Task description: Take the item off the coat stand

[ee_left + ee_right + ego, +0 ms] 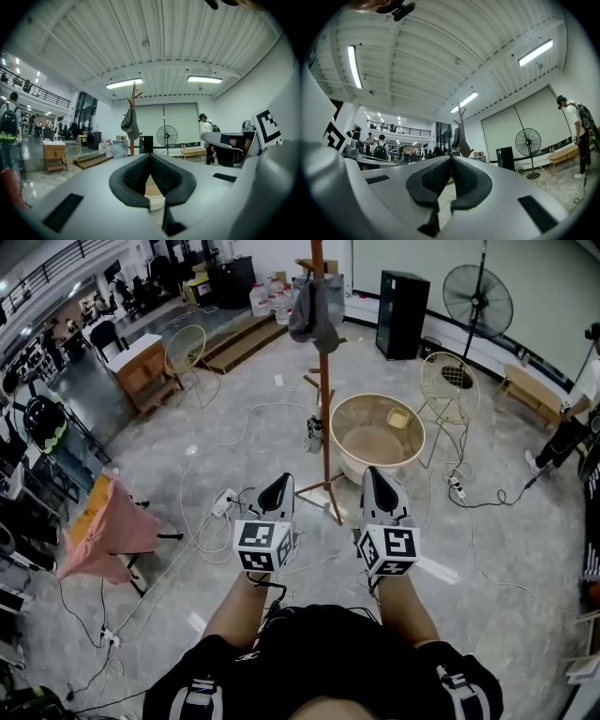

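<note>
Grey cap (312, 311) on stand (324, 418) | L tongs (277, 489), R tongs (378, 484) closed, empty

One coat stand (324, 409), one grey cap (311, 315), two grippers (277, 487) (376, 481), two wire chairs (186, 351) (448, 381), one round tub (370, 442), one standing fan (478, 298)

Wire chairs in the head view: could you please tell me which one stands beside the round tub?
The wire chair right of the coat stand, next to the round tub; the other wire chair stands left, by the wooden cabinet.
</note>
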The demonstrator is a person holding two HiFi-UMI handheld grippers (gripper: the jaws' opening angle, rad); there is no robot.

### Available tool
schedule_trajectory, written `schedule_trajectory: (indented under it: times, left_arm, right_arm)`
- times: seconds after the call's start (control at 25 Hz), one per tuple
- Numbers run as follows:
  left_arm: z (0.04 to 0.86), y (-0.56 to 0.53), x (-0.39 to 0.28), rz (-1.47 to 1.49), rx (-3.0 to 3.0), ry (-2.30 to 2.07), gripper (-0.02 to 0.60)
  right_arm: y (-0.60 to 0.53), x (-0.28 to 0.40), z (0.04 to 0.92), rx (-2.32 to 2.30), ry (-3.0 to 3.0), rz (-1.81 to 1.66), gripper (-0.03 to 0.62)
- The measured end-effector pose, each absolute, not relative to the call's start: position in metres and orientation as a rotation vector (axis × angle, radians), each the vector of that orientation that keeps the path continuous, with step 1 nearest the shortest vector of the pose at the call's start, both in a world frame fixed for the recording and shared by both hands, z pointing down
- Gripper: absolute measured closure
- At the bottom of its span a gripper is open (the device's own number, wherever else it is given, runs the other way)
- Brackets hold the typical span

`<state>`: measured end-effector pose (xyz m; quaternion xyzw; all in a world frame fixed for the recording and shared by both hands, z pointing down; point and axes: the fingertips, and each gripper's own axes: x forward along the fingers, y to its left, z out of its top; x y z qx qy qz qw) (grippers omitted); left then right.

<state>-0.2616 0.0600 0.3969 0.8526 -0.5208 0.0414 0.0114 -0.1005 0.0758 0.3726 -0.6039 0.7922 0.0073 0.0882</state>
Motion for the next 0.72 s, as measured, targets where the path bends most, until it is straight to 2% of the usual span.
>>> schedule_trajectory:
  times: [0.4, 0.72]
  left_arm:
    - [0.411, 0.063, -0.184, 0.164, 2.616, -1.638, 0.565]
    - [0.424, 0.020, -0.143, 0.200, 2.664, -1.628, 0.565]
  right_arm:
    - [0.076, -0.026, 0.387, -1.761, 2.414, -0.009, 0.577]
    - [0.036, 0.003, 0.403, -1.727, 2.412, -0.008, 0.577]
